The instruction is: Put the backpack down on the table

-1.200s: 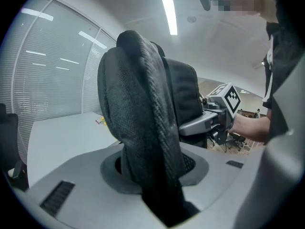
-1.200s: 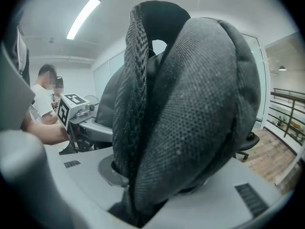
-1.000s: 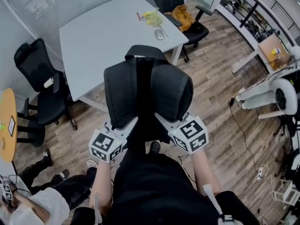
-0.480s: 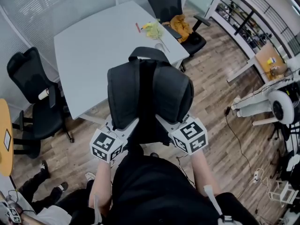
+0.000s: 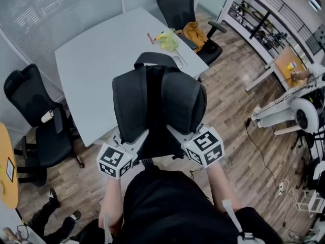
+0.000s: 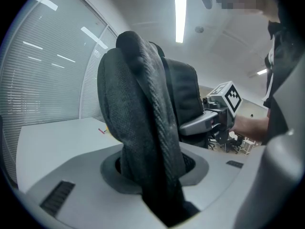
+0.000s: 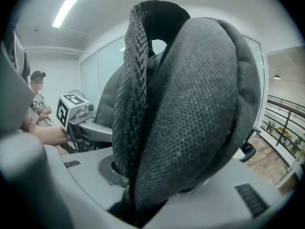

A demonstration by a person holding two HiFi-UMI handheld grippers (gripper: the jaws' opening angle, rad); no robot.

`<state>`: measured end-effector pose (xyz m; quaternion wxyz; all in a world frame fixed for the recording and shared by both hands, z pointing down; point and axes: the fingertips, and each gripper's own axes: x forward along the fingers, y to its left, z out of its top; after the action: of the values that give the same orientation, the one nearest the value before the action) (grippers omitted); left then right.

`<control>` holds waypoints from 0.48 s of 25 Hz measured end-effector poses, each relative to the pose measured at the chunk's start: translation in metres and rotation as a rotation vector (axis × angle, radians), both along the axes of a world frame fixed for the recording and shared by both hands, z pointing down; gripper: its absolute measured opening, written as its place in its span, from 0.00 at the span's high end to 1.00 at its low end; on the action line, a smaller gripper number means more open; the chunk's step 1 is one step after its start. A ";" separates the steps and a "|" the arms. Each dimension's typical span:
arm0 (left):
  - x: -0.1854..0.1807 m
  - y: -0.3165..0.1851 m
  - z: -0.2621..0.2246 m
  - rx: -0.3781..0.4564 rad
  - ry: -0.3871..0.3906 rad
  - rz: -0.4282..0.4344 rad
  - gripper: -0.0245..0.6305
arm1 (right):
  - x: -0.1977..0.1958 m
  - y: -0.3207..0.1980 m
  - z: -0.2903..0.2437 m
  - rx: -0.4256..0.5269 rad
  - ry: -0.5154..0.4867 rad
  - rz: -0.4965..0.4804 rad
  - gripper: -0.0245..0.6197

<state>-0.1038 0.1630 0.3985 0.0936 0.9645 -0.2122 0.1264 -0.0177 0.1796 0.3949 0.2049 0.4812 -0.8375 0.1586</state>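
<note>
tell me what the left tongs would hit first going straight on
The left tongs clamp the backpack, which fills their line. Beyond it, they would probably meet the table first, though depth is unclear.

The backpack (image 5: 157, 100) hangs between the person and the table (image 5: 96, 70). In the head view its top overlaps the table's near corner, but whether it is over the tabletop or just short of it is hard to tell. The left gripper (image 5: 133, 145) is clamped on the backpack's lower left and the right gripper (image 5: 175, 132) on its lower right, both just in front of the person. Small items (image 5: 166, 40) lie at the table's far corner. One chair (image 5: 30, 111) stands left of the table and another chair (image 5: 180, 6) stands behind it. Shelves (image 5: 256, 19) line the far right.
</note>
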 end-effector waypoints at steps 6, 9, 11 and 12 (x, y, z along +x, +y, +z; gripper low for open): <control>-0.018 -0.022 0.000 0.006 0.007 -0.008 0.74 | -0.018 -0.022 -0.001 0.005 0.007 -0.003 0.69; -0.026 -0.026 0.002 -0.011 0.013 -0.011 0.74 | -0.026 -0.028 0.000 -0.003 0.010 -0.008 0.69; -0.028 -0.031 0.004 -0.020 0.013 -0.011 0.74 | -0.028 -0.032 0.002 -0.007 0.010 -0.005 0.69; -0.027 -0.033 0.005 -0.024 0.012 -0.009 0.74 | -0.027 -0.034 0.003 -0.009 0.009 -0.002 0.69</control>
<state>-0.1311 0.1295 0.4035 0.1071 0.9631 -0.2145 0.1225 -0.0450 0.1454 0.3980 0.2113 0.4803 -0.8361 0.1601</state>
